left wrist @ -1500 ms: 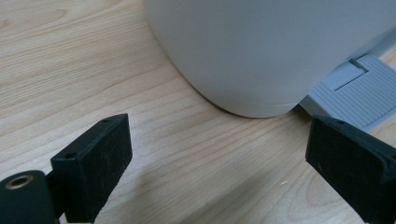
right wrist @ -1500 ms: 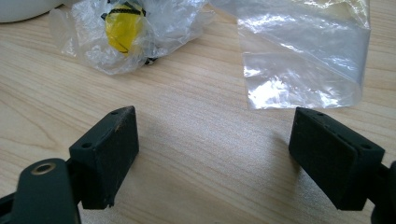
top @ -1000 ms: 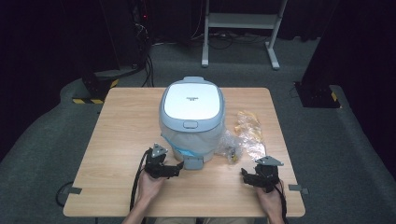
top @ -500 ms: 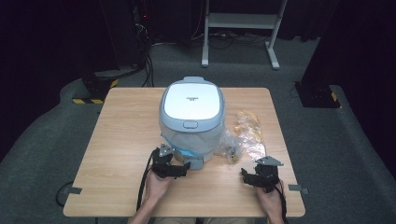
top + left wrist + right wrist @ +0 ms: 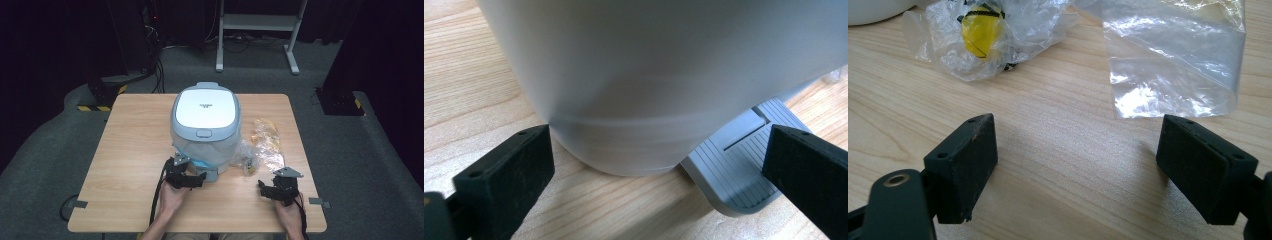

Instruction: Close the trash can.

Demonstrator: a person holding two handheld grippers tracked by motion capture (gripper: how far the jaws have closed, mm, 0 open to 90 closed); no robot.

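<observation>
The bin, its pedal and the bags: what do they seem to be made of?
Bin: probably plastic, with a smooth grey wall and a soft sheen in the left gripper view. Pedal: moulded grey plastic, by its ribbed tread. Bags: thin clear plastic film, crinkled and glossy, with the wood-grain table showing through.

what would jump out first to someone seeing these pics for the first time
The big pale grey bin with its white lid, standing mid-table, with a ribbed grey pedal sticking out at its base. The left gripper sits right at that base, jaws wide open on either side of the pedal end. To the right of the bin lie crinkled clear plastic bags, one holding something yellow, with the right gripper open on the bare table near them.
</observation>
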